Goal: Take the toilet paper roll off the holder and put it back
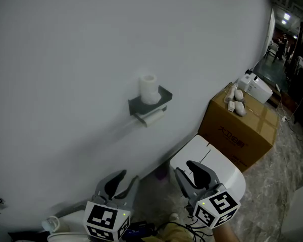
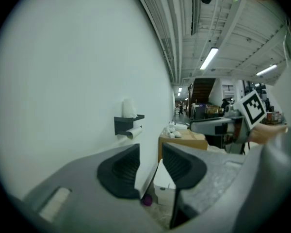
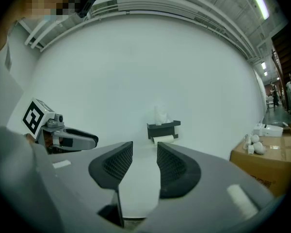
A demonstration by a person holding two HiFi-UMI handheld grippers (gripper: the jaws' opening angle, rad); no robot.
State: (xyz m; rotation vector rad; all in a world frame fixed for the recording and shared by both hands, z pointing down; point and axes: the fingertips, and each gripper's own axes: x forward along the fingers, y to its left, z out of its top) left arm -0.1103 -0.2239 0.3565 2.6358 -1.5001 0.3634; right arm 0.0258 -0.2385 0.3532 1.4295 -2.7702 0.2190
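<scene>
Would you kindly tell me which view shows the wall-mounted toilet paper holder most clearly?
The head view: the holder appears largest, with an upright roll on top and a second roll hung beneath. Both gripper views show it small and distant beyond their jaws.

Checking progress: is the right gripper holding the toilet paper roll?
No, the right gripper stands open and empty; the toilet paper roll hangs on the holder.

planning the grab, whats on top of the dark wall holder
A white toilet paper roll stands upright on the dark grey wall-mounted holder. A second white roll hangs beneath; what carries it is covered by the roll itself.
</scene>
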